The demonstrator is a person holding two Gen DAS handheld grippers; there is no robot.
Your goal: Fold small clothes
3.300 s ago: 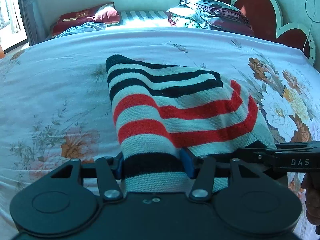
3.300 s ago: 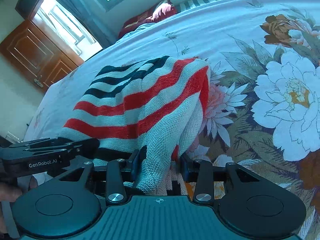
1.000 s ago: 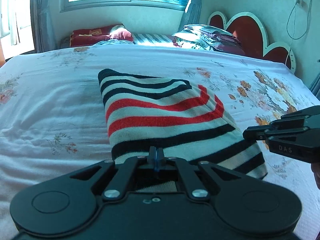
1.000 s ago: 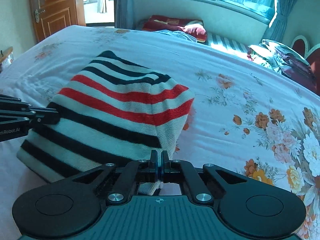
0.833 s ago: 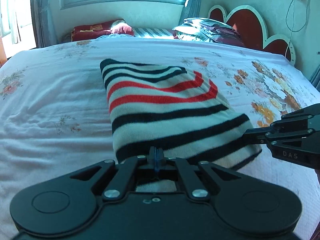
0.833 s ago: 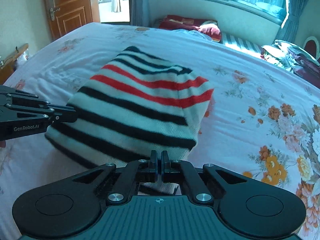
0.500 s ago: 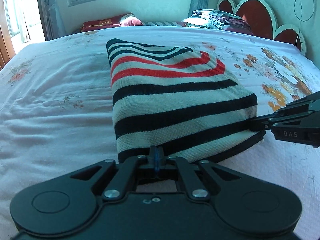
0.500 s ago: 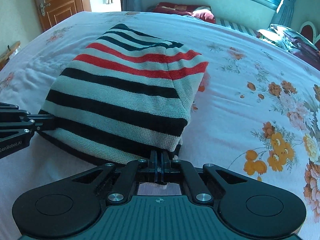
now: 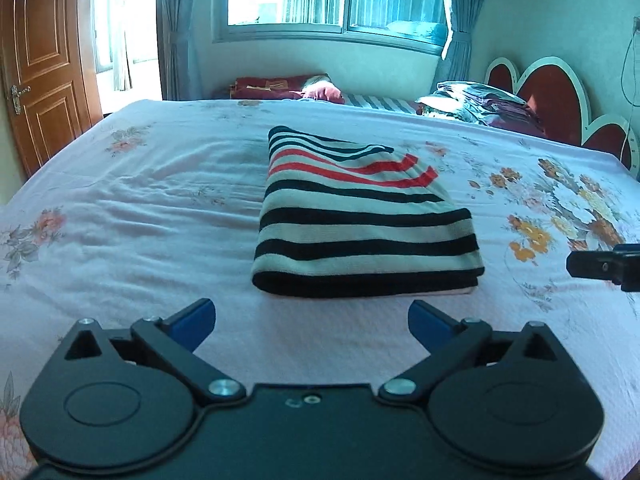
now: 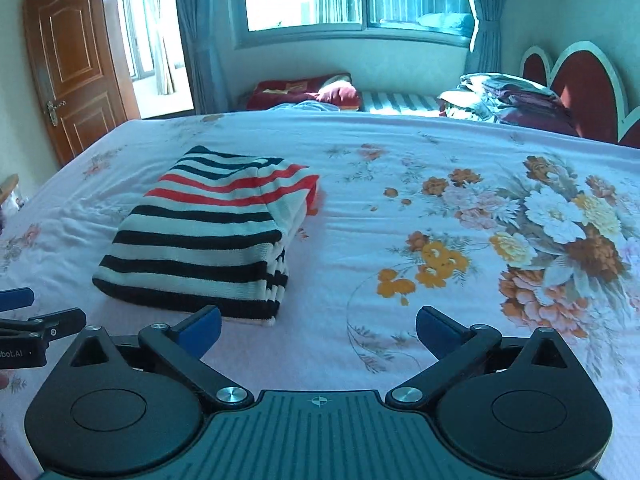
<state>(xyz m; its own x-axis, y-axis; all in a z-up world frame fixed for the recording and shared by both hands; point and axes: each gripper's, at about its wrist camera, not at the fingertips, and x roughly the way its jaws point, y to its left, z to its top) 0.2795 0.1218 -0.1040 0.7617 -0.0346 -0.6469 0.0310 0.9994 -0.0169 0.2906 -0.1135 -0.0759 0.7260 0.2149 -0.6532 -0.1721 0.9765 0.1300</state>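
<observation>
Flowered bedsheet [image 9: 132,216] carries the folded striped sweater [image 9: 360,232] just ahead of both grippers. Left gripper [image 9: 311,316] and right gripper [image 10: 318,326] are spread wide, holding nothing — only "bot.AI" is readable on the left one.

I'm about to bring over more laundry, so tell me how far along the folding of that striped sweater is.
It looks done: the striped sweater lies on the bedsheet as a compact stacked rectangle with its layered edges showing at the near side. Nothing is in hand; the left gripper and right gripper are both open and clear of it. No other loose garment to fold shows nearby.
</observation>
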